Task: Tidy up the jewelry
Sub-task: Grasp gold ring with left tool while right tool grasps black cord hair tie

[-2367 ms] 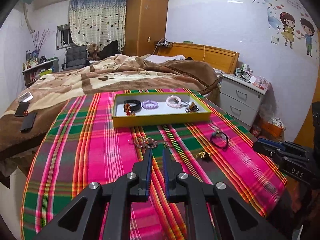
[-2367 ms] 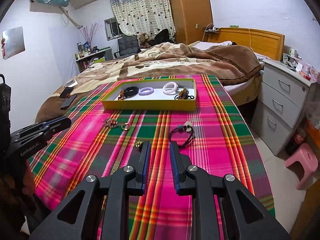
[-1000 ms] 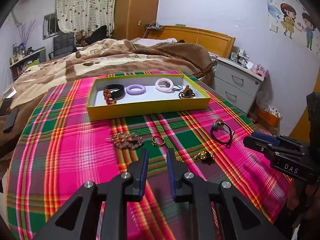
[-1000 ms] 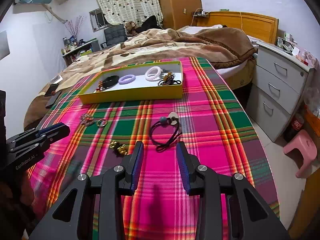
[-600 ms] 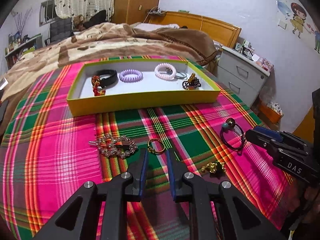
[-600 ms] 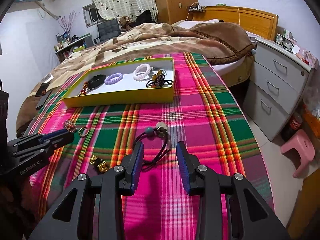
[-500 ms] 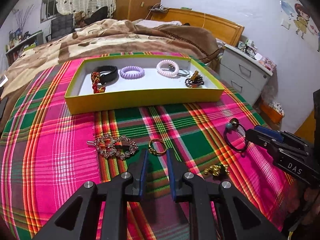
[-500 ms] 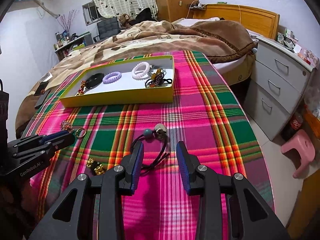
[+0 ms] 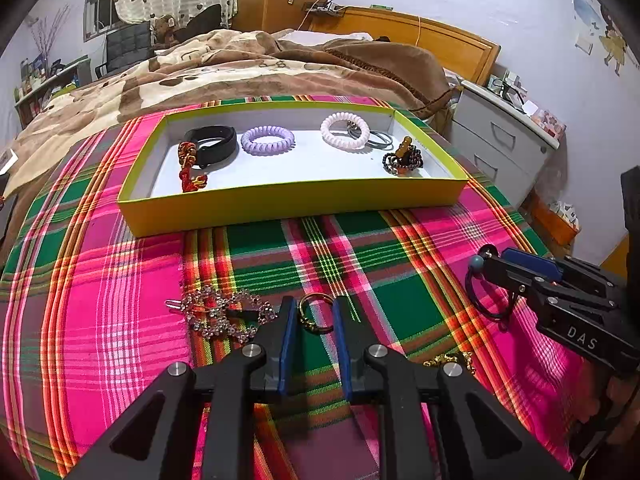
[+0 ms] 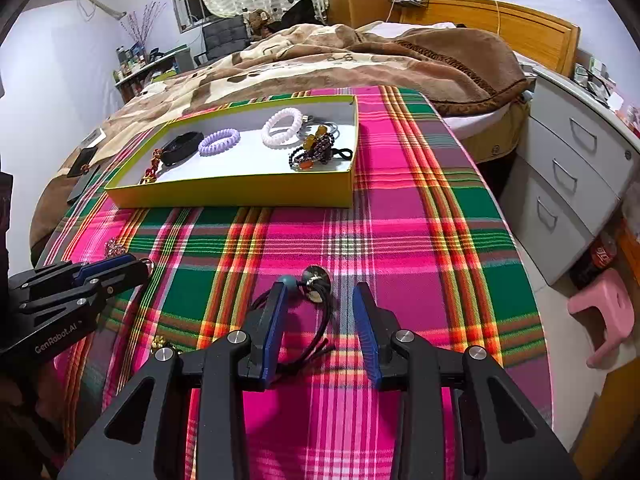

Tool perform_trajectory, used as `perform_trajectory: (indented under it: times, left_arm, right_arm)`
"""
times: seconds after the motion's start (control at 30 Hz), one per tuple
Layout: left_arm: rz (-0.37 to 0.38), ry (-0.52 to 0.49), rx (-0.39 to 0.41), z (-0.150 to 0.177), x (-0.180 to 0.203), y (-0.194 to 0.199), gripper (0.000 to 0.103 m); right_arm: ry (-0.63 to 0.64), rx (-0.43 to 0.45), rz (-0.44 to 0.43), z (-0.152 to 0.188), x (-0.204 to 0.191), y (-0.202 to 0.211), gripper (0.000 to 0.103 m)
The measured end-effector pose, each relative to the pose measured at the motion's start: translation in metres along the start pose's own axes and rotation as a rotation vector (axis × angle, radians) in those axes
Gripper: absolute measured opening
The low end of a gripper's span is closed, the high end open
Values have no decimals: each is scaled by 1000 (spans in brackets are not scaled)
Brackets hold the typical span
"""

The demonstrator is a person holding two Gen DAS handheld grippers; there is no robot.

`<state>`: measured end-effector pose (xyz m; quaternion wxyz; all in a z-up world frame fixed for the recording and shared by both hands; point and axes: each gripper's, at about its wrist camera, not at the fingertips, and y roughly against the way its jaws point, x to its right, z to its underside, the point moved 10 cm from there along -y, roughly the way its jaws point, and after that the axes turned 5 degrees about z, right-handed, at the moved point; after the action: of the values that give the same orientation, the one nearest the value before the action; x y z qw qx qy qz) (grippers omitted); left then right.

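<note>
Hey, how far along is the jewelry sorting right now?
Partly done. The yellow tray already holds several hair ties and bracelets. In hand: nothing gripped yet; the left gripper brackets the gold ring with open jaws, and the right gripper brackets the black hair tie. Still left on the plaid cloth: the rhinestone clip and a small gold piece.

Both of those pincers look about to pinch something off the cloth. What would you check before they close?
1. Left gripper open around the gold ring: ok.
2. Sparkly hair clip clear of the left gripper: not ok, it lies right against one finger.
3. Right gripper open over the black hair tie: ok.
4. Hair tie's bead inside the gap: not ok, it sits at a fingertip.
5. Free floor in the yellow box: ok.
6. Fingertips touching the cloth: cannot tell.
</note>
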<state>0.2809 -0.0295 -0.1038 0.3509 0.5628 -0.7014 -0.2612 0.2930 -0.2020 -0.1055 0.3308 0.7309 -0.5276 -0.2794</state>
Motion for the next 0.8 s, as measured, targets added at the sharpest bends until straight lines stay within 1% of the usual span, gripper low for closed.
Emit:
perform_trajectory:
  times: [0.1, 0.13, 0.17, 0.2, 0.23, 0.27, 0.33, 0.4, 0.57, 0.8]
  left_arm:
    - [6, 2, -1, 0, 0, -1, 18]
    - [9, 4, 0, 0, 0, -1, 18]
    - [9, 7, 0, 1, -1, -1, 18]
    - [12, 9, 0, 0, -1, -1, 18]
    - [11, 10, 0, 0, -2, -1, 16]
    - [7, 11, 0, 0, -3, -1, 10]
    - [-9, 12, -2, 0, -5, -1, 5]
    - [-8, 11, -3, 0, -5, -1, 4]
    - [-20, -11, -5, 1, -4, 0, 4]
    - [-4, -18, 1, 5, -1, 5, 4]
  right_arm:
    - [14, -12, -10, 1, -3, -3, 33]
    - [21, -14, -11, 1, -5, -4, 26]
    - [30, -16, -10, 2, -6, -4, 21]
    - [37, -16, -7, 1, -8, -4, 19]
    - [44, -15, -5, 2, -9, -4, 15]
    - [47, -14, -6, 2, -10, -4, 10]
    - [49, -10, -6, 2, -11, -3, 9]
    - [47, -5, -7, 1, -10, -1, 6]
    - [48, 2, -10, 2, -11, 1, 5]
    - [38, 15, -17, 3, -10, 8, 4]
